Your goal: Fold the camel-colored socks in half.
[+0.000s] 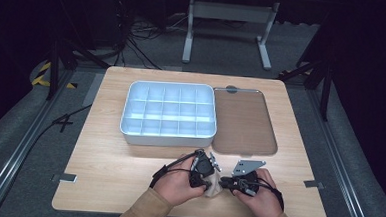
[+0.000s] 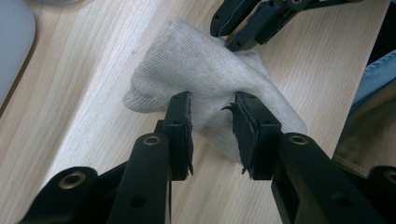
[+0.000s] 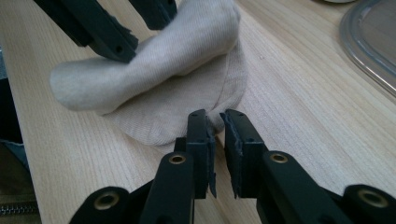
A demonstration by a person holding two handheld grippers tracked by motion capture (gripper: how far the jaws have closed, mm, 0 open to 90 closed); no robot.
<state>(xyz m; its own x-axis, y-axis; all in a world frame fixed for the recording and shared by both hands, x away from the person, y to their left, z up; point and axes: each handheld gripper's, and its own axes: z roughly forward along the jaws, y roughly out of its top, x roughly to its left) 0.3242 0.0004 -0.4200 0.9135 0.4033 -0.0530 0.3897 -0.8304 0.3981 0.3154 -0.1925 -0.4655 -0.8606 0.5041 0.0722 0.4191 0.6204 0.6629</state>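
A beige sock lies near the table's front edge between my two grippers. In the left gripper view a raised fold of the sock runs between the jaws of my left gripper, which is shut on it. My right gripper has its jaws almost together, pinching the rounded edge of the sock where it lies flat on the wood. In the high view the left gripper and right gripper face each other across the sock. Part of the sock is hidden under the hands.
A pale blue box with several compartments stands behind the grippers at the table's middle. A flat translucent brown lid lies to its right. The wooden table ends just in front of the hands.
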